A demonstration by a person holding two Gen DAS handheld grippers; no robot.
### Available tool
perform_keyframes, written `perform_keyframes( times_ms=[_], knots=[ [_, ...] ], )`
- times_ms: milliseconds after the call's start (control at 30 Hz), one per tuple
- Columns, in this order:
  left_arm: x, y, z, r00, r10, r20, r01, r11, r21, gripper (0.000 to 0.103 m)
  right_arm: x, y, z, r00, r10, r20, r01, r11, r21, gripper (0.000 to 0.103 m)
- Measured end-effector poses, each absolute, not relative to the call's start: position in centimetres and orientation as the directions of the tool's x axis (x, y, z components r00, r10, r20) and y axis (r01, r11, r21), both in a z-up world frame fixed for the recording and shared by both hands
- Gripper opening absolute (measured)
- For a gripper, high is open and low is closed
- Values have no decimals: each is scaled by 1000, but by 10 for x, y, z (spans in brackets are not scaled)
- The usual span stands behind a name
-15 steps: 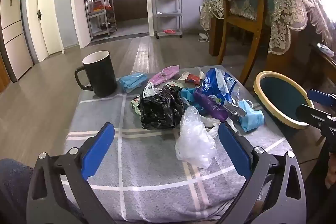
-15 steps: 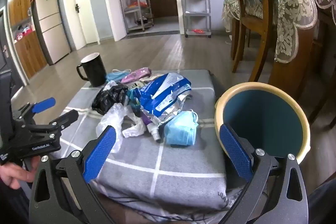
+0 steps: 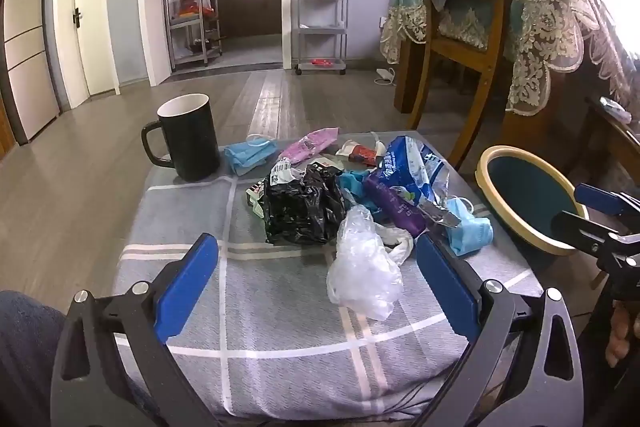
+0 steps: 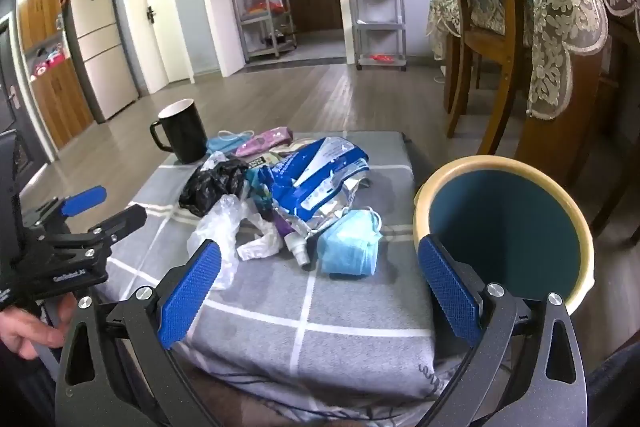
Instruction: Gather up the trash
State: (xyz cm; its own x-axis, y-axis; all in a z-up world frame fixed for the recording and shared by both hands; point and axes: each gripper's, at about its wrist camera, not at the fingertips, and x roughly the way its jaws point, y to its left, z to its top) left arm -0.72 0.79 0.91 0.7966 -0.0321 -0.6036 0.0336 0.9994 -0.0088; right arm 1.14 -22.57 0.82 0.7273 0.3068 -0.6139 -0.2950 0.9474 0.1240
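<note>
I see a heap of trash beside the black ceramic mug (image 3: 191,138): a crumpled black plastic bag (image 3: 304,205) to its right, a clear crinkled plastic bag (image 3: 362,267) nearer me, a blue-and-white foil packet (image 4: 320,179) farther right, and a folded blue face mask (image 4: 350,247) farthest from the mug.

Checked grey table (image 3: 280,307), mug (image 3: 188,139), probably wrappers (image 4: 316,175)

- The trash pile (image 3: 344,195) lies mid-table (image 3: 280,327).
- The mug (image 3: 188,137) stands behind-left of it.
- The bin (image 4: 508,227) sits right of the table.
</note>
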Motion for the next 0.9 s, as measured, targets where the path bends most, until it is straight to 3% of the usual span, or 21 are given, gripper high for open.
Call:
perform_keyframes(
  times_ms=[900],
  knots=[
    [-7,3,3,793,-48,-607,46,999,-19,97,11,-229,10,724,305,-618,-290,948,128,98]
  ],
)
